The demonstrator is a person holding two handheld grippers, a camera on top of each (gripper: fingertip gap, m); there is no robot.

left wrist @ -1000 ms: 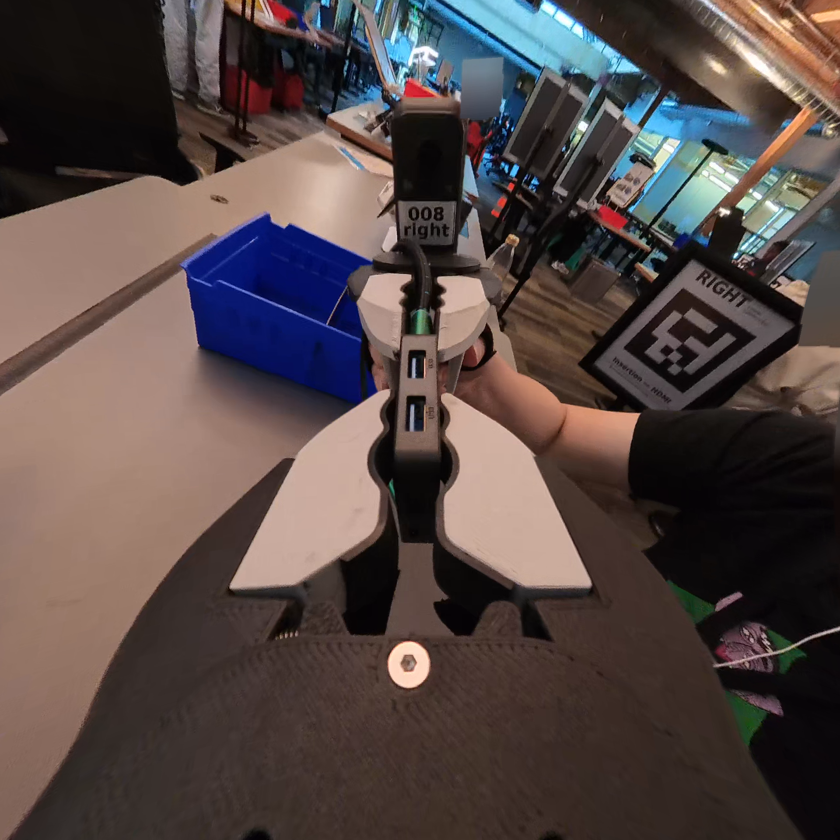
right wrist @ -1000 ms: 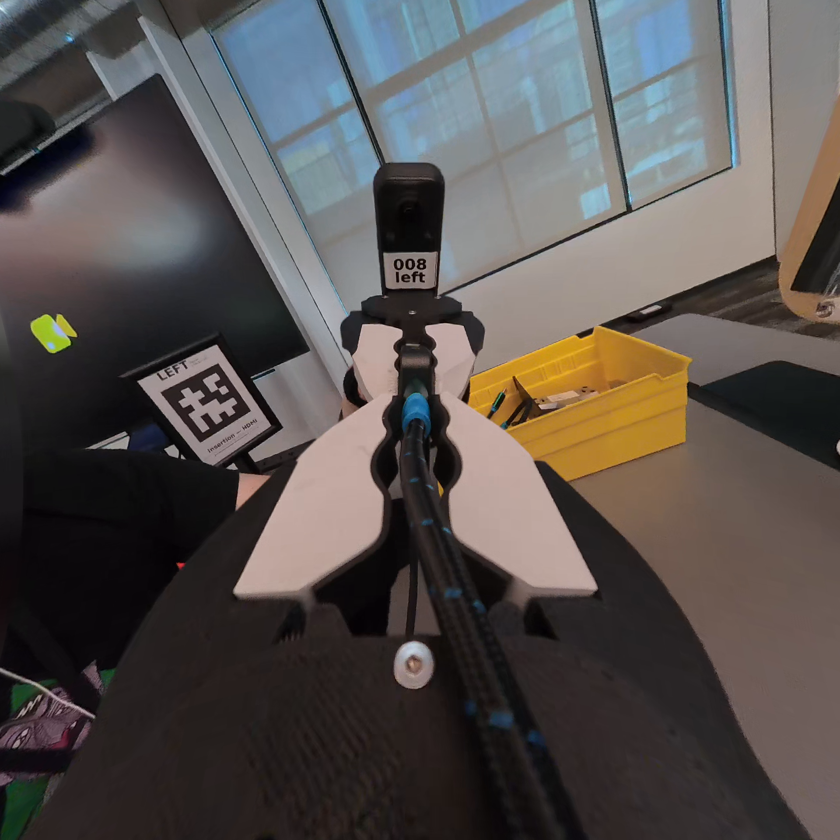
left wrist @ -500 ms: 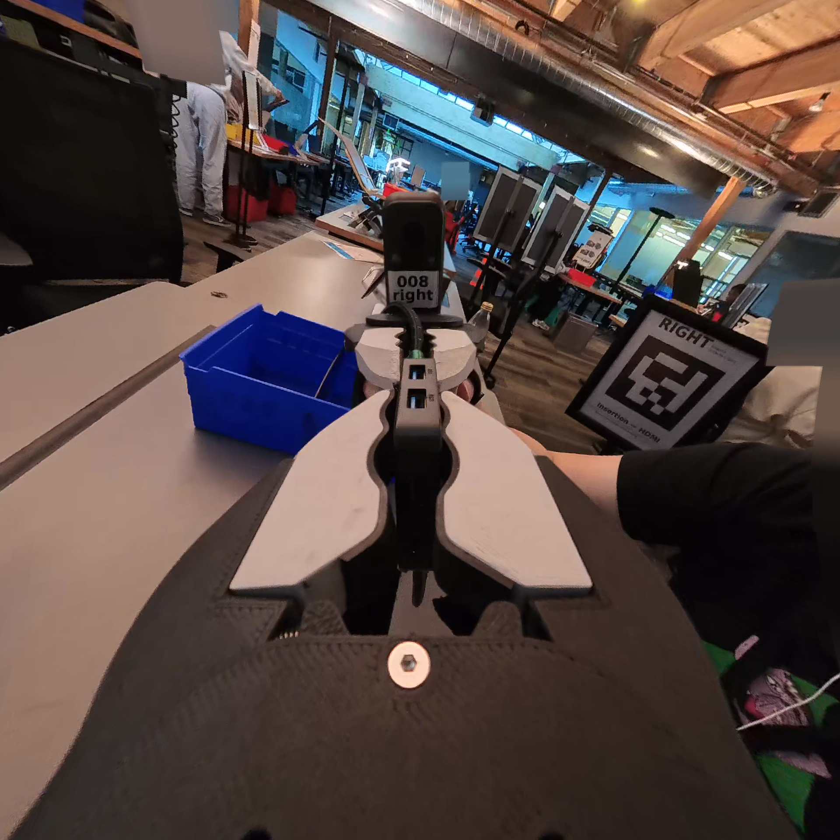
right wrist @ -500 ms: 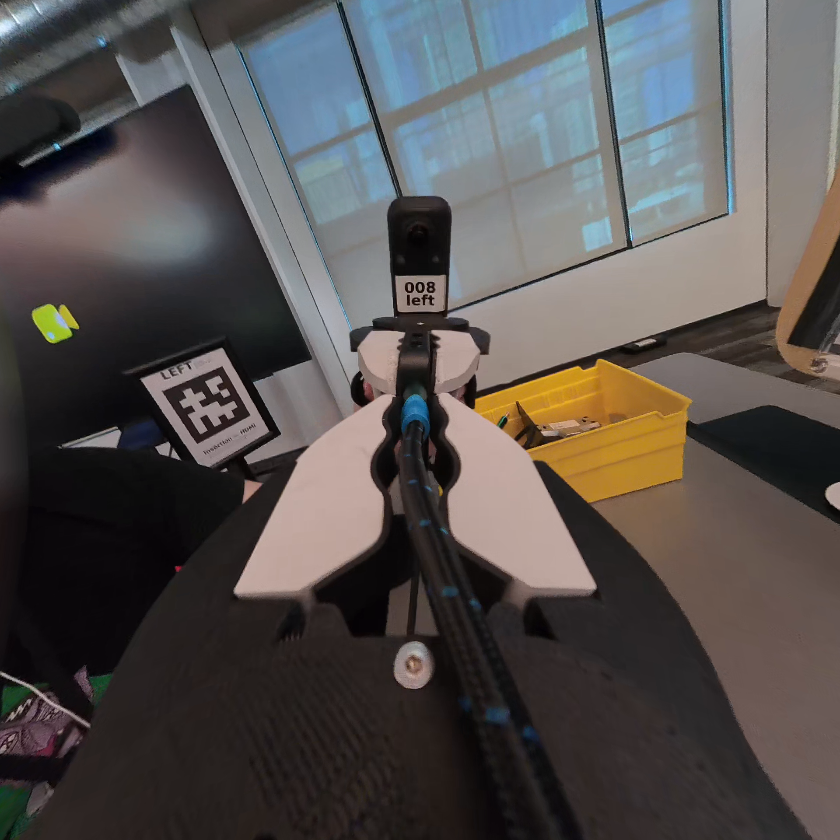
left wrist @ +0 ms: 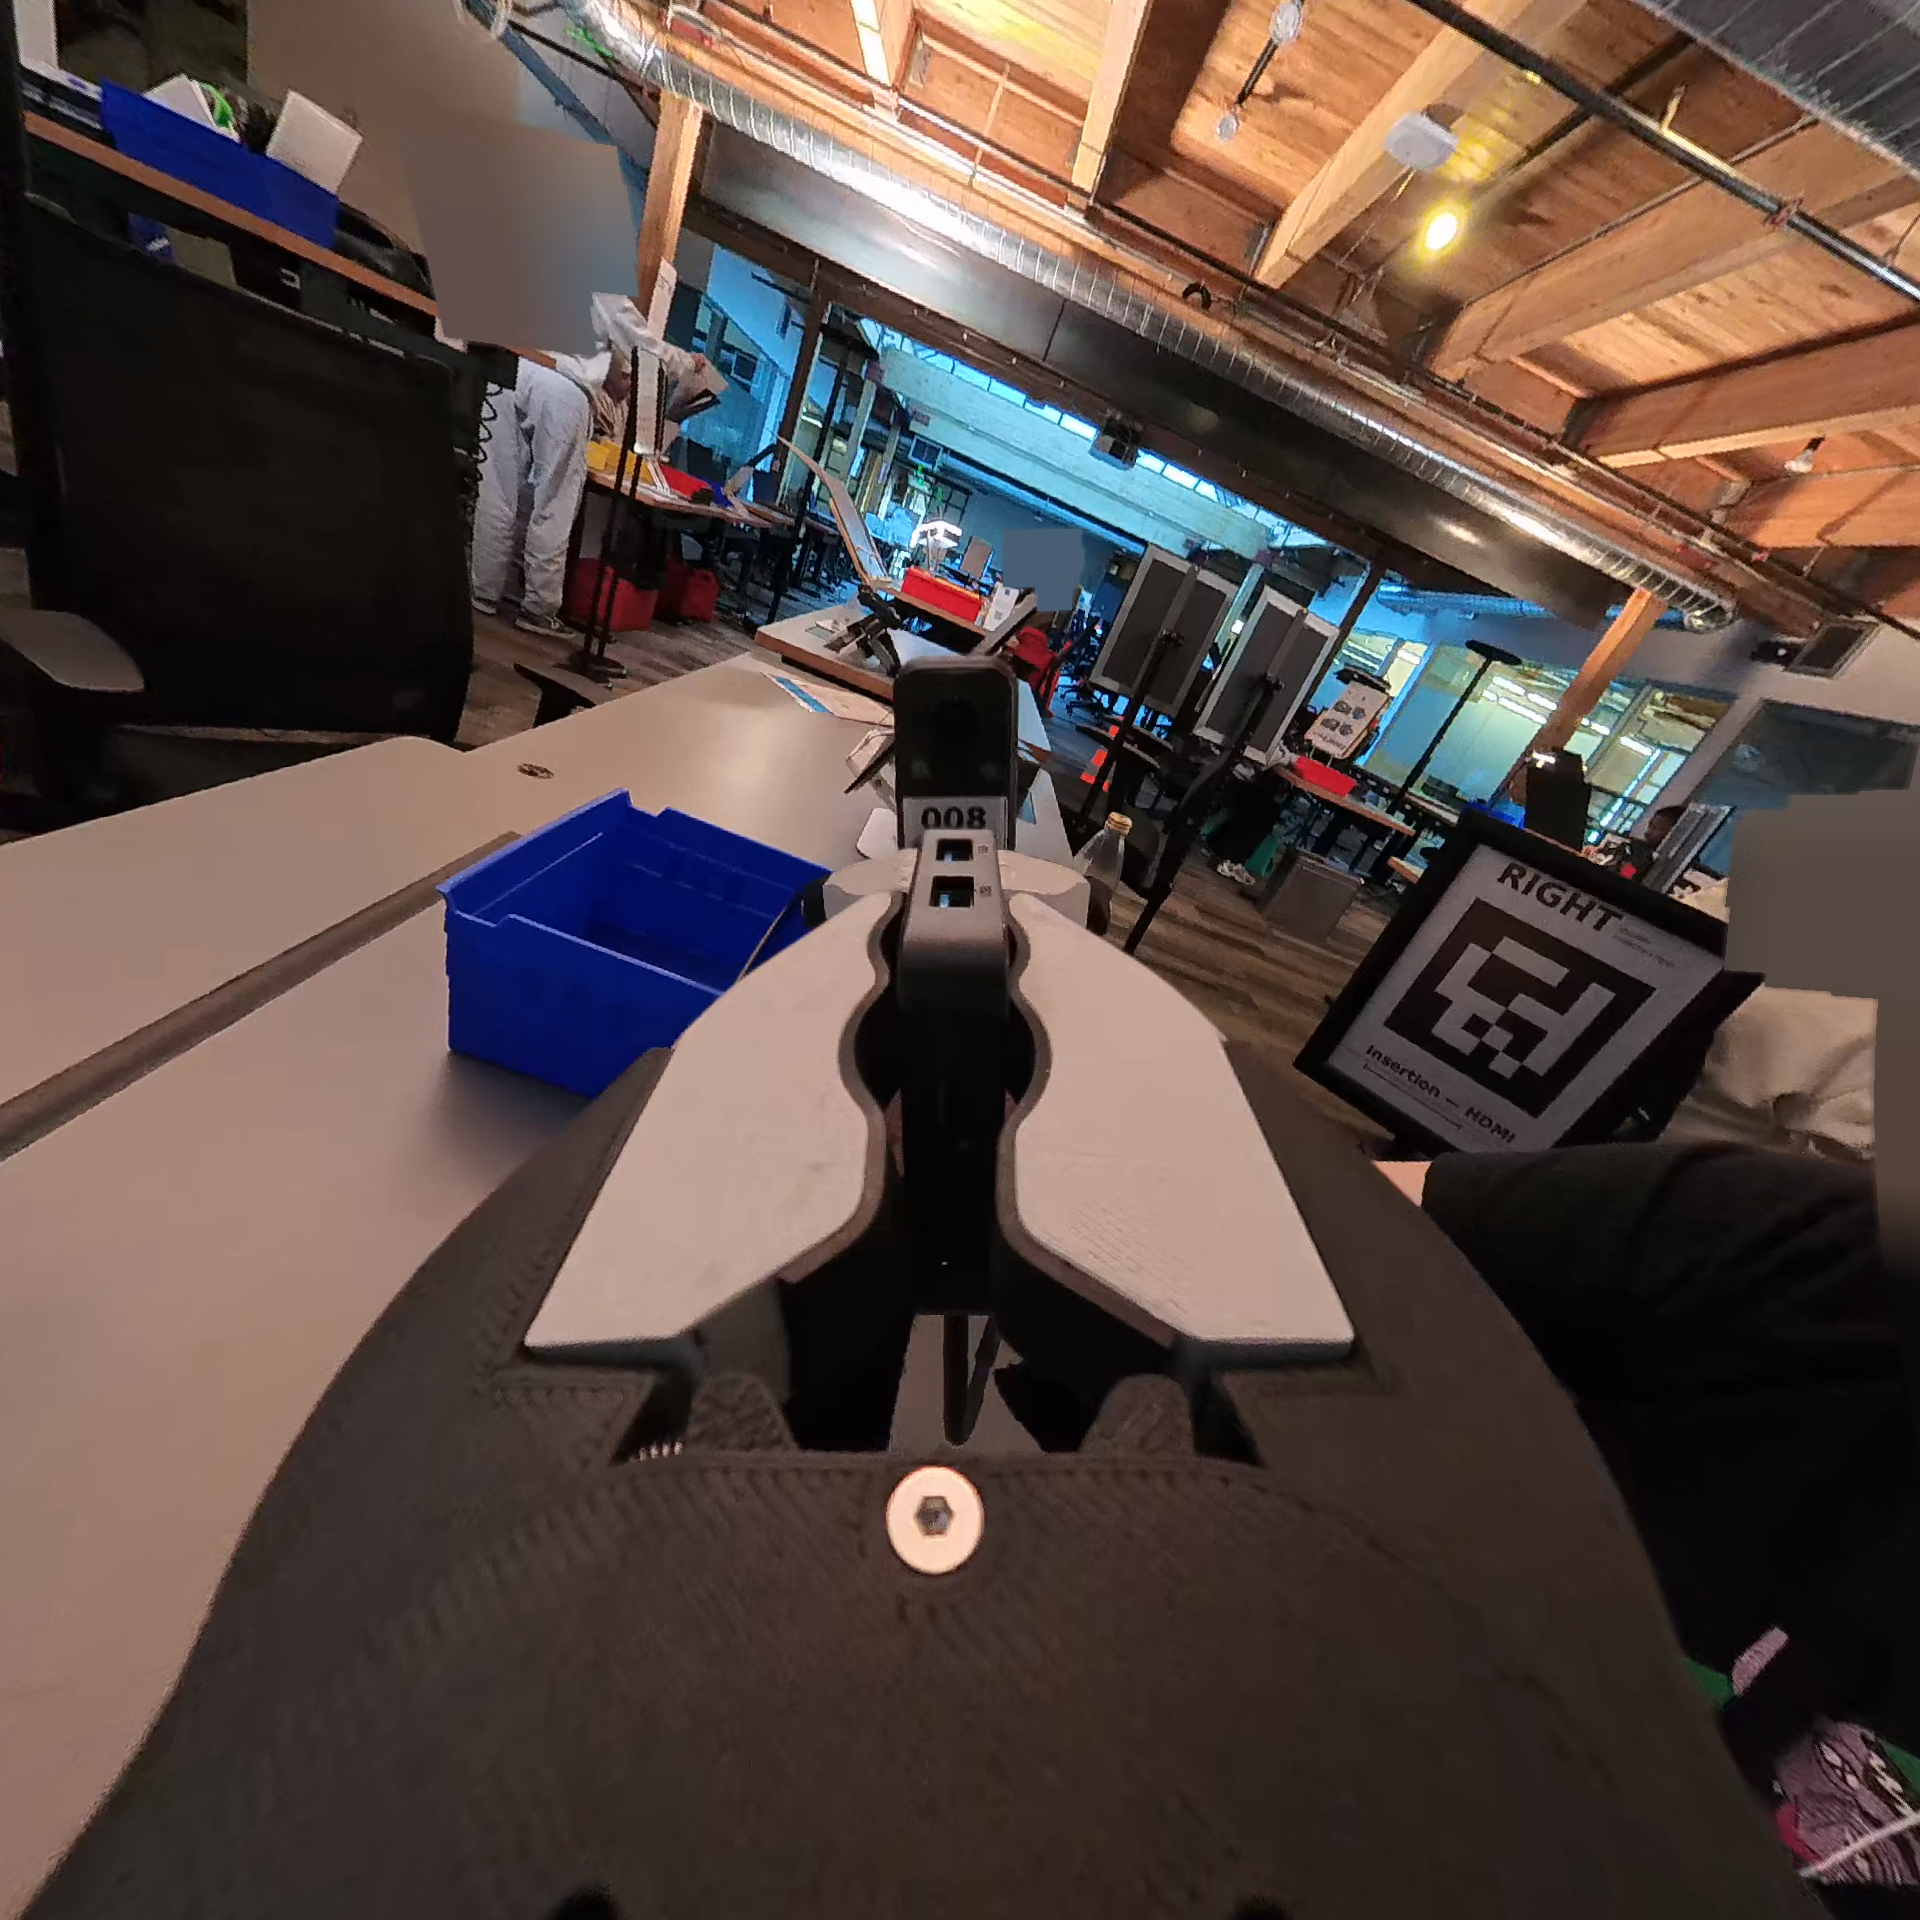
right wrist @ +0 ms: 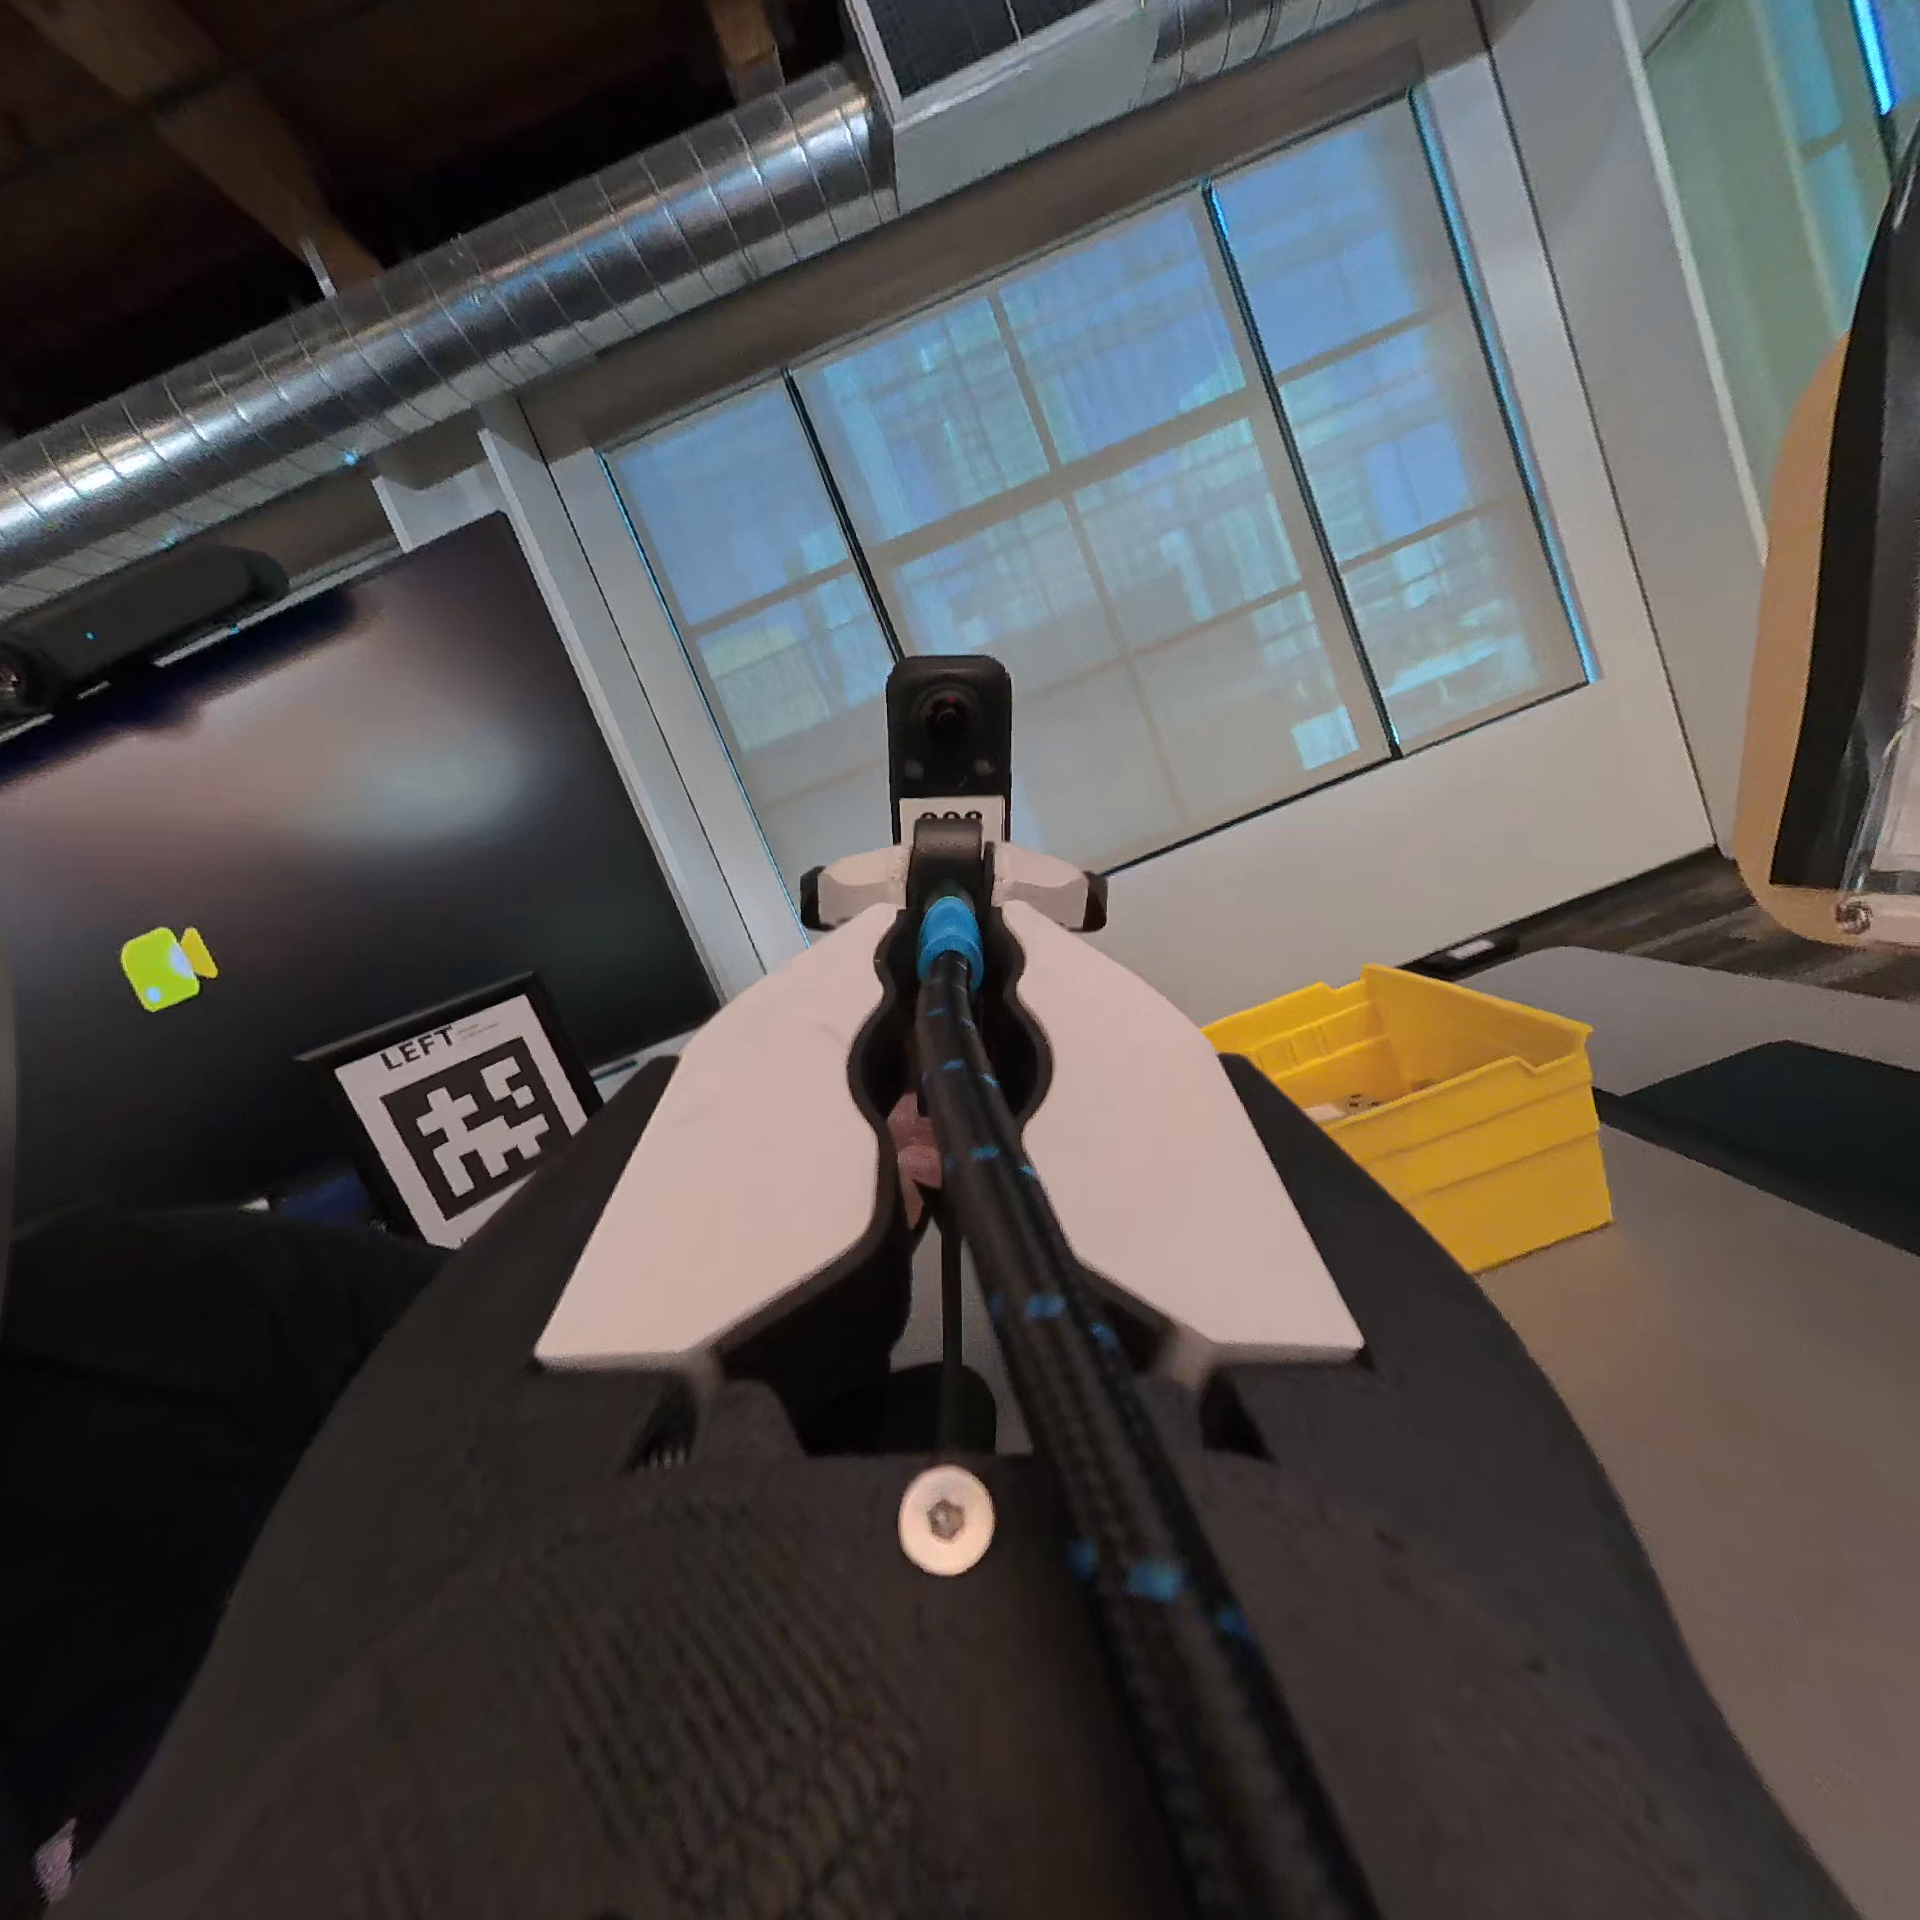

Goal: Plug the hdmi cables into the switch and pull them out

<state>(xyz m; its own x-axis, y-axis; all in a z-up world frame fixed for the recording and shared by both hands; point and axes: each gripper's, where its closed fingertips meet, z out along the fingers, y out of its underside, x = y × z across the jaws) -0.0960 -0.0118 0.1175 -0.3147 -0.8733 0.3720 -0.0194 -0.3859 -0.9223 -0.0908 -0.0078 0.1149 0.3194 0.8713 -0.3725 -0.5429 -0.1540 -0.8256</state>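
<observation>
The grey counter (left wrist: 187, 1195) fills the left of frame, with a blue bin (left wrist: 592, 956) at center left. The left gripper (left wrist: 951, 935) has its jaws clenched on the black switch (left wrist: 951, 997) at frame center. The right gripper (right wrist: 948, 935) has its jaws clamped on the braided hdmi cable (right wrist: 997, 1164), whose blue-collared plug meets the switch at center.

An open workshop with an exposed wooden beam ceiling (left wrist: 1299, 156) and a silver ventilation duct (left wrist: 1039, 260) running beneath it; one round ceiling lamp (left wrist: 1441, 229) glows yellow. Grey tables (left wrist: 208, 1195) stretch towards rows of desks and display stands farther back (details there are too small to tell). On the opposite side, a large gridded window (right wrist: 1091, 582) sits in a white wall (right wrist: 1351, 883), beside a dark wall screen (right wrist: 312, 831) and another metal duct (right wrist: 468, 312) overhead.
</observation>
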